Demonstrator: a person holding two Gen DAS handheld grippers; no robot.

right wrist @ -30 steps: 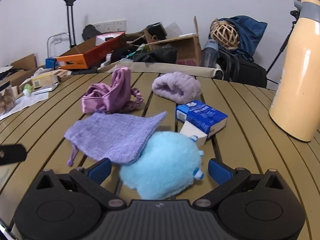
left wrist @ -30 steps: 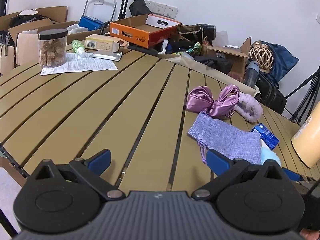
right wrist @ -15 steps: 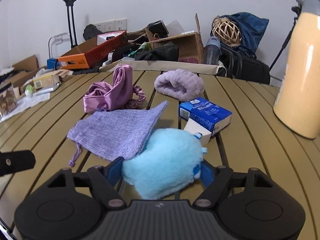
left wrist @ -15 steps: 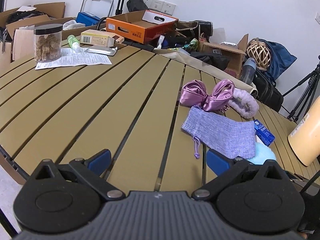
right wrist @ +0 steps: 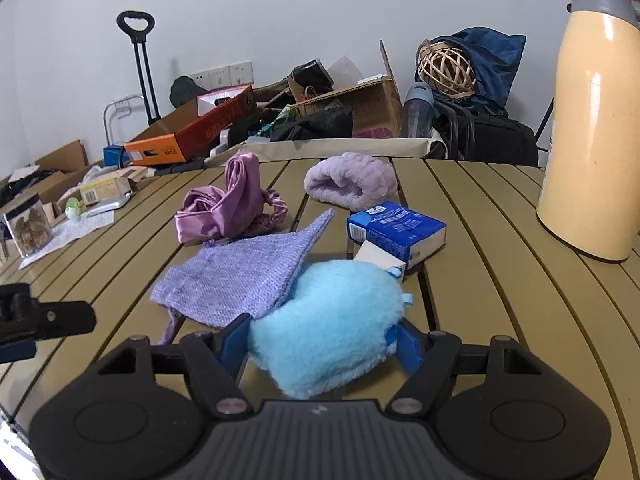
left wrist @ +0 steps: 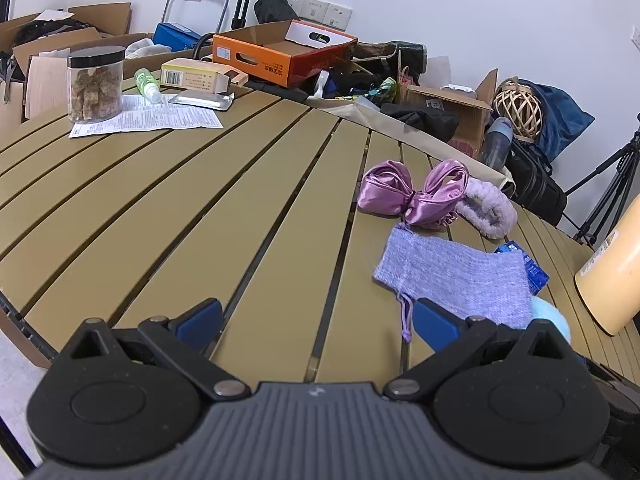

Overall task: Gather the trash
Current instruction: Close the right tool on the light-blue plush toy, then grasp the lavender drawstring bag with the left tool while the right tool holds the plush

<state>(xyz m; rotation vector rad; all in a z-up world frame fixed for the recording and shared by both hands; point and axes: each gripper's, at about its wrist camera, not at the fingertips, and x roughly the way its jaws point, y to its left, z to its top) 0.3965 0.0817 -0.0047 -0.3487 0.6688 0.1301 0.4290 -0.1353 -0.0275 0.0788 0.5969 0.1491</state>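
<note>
My right gripper (right wrist: 320, 340) is shut on a fluffy light-blue plush (right wrist: 332, 320) that rests low over the slatted table. A lilac knit pouch (right wrist: 240, 280) lies just left of it, partly under the plush. A blue and white carton (right wrist: 396, 232) lies behind the plush. A pink satin bow (right wrist: 228, 208) and a lilac fuzzy band (right wrist: 348, 180) lie further back. My left gripper (left wrist: 316, 320) is open and empty above bare slats, left of the pouch (left wrist: 452, 276). The plush (left wrist: 552, 316) peeks out behind its right finger.
A tall cream thermos (right wrist: 592, 120) stands at the right. At the far left of the table (left wrist: 160, 200) are a jar of brown chunks (left wrist: 95, 84), a printed sheet (left wrist: 148, 120), a small green bottle (left wrist: 146, 82) and a yellow box (left wrist: 196, 76). Boxes and bags crowd behind the table.
My right gripper has closed from wide open onto the blue plush. My left gripper has drifted a little, staying open.
</note>
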